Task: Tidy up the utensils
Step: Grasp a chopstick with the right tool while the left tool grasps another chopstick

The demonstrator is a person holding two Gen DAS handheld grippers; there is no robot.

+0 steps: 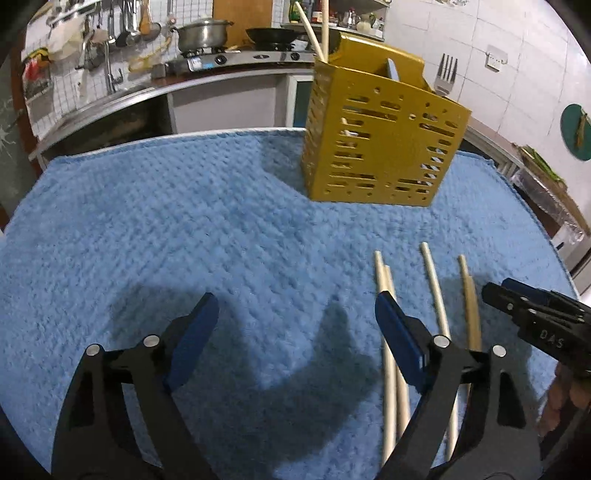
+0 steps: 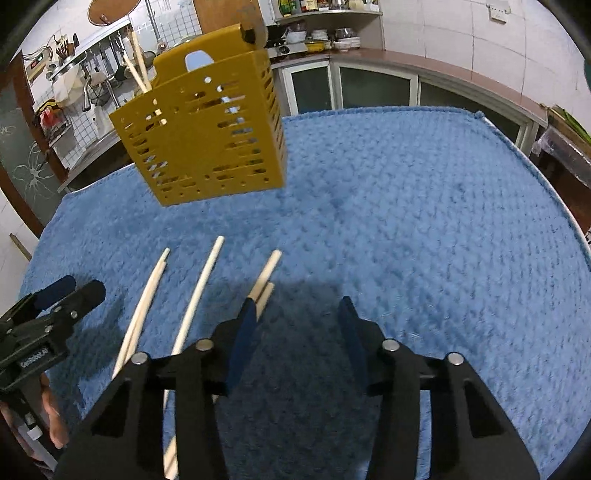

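Chopsticks (image 1: 434,291): four loose wooden sticks lie on the blue towel (image 1: 184,221) that covers the counter, in the lower right of the left wrist view and the lower left of the right wrist view (image 2: 199,291). Two lie close together as a pair; the other two lie singly beside them, apart. All point roughly toward the yellow slotted caddy (image 1: 380,147), which stands upright on the towel at upper centre-right of the left view and upper left of the right view (image 2: 207,136). Two more chopsticks (image 1: 317,29) and a fork (image 1: 446,77) stand inside the caddy.

Left claw (image 1: 295,310): spread wide, nothing between its blue pads, above bare towel just left of the sticks. Its right finger overlaps the paired sticks in the frame.

Right claw (image 2: 299,306): partly spread, nothing pinched. Its left pad sits over the nearest pair; contact cannot be confirmed.
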